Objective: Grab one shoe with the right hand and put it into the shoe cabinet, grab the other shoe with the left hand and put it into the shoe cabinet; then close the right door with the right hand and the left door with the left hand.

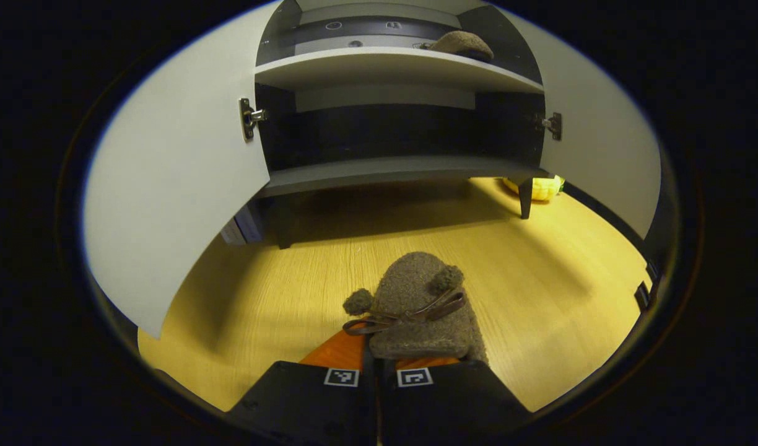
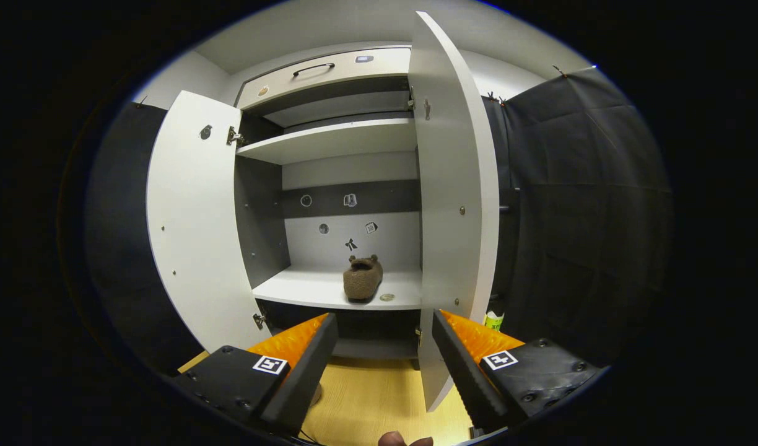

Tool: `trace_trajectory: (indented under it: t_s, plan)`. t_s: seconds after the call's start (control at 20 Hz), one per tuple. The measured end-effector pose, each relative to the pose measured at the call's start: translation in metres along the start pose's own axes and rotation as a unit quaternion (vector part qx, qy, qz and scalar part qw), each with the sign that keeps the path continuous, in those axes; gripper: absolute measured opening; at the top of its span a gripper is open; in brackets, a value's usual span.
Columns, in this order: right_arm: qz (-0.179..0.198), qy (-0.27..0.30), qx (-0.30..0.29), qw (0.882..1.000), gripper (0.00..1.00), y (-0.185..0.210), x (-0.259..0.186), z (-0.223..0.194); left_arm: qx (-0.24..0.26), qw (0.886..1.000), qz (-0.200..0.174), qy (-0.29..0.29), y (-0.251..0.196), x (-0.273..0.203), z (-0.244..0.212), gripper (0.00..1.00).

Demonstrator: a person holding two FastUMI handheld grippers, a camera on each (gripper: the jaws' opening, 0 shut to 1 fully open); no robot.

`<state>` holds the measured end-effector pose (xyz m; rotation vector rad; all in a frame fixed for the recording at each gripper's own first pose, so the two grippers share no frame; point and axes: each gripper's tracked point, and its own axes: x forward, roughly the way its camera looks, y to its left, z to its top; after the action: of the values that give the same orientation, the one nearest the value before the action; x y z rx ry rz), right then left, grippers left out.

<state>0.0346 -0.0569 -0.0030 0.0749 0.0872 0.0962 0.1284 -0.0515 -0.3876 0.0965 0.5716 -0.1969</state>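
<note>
A brown fuzzy shoe (image 1: 416, 310) with two pom-poms and a bow lies toe-forward over the wooden floor (image 1: 558, 285), in front of the open shoe cabinet. My left gripper (image 1: 379, 365) is shut on its heel end. Whether the shoe rests on the floor or hangs just above it I cannot tell. The other brown shoe (image 2: 362, 279) stands on the cabinet's white shelf (image 2: 304, 288); the left gripper view has that shoe (image 1: 462, 44) up on the shelf (image 1: 379, 65). My right gripper (image 2: 385, 365) is open and holds nothing, back from the cabinet at about shelf height.
Both cabinet doors stand wide open: left door (image 2: 193, 235), right door (image 2: 453, 186) edge-on just beyond my right finger. A lower shelf (image 1: 391, 170) sits under the shoe's shelf. A yellow object (image 1: 540, 188) lies by the cabinet's right leg.
</note>
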Motion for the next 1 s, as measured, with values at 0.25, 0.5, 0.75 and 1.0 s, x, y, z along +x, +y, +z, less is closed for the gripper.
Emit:
trace_trajectory:
  t_s: [0.25,0.5,0.75,1.0]
  plan:
    - [0.001,-0.005,0.023,1.000,0.98,-0.002,0.006,0.006,0.011,0.998,0.021,-0.065,-0.006,-0.064,0.101,0.07]
    - [-0.001,-0.012,0.028,1.000,0.98,-0.007,0.005,0.010,-0.041,0.996,0.022,-0.078,-0.009,-0.109,0.197,0.07]
    - [-0.008,-0.017,0.020,1.000,0.98,-0.016,0.002,0.012,-0.071,0.991,0.047,-0.103,0.018,-0.116,0.289,0.07]
    - [-0.011,-0.022,0.015,1.000,0.98,-0.021,-0.007,0.014,-0.060,0.985,0.075,-0.142,0.044,-0.104,0.362,0.07]
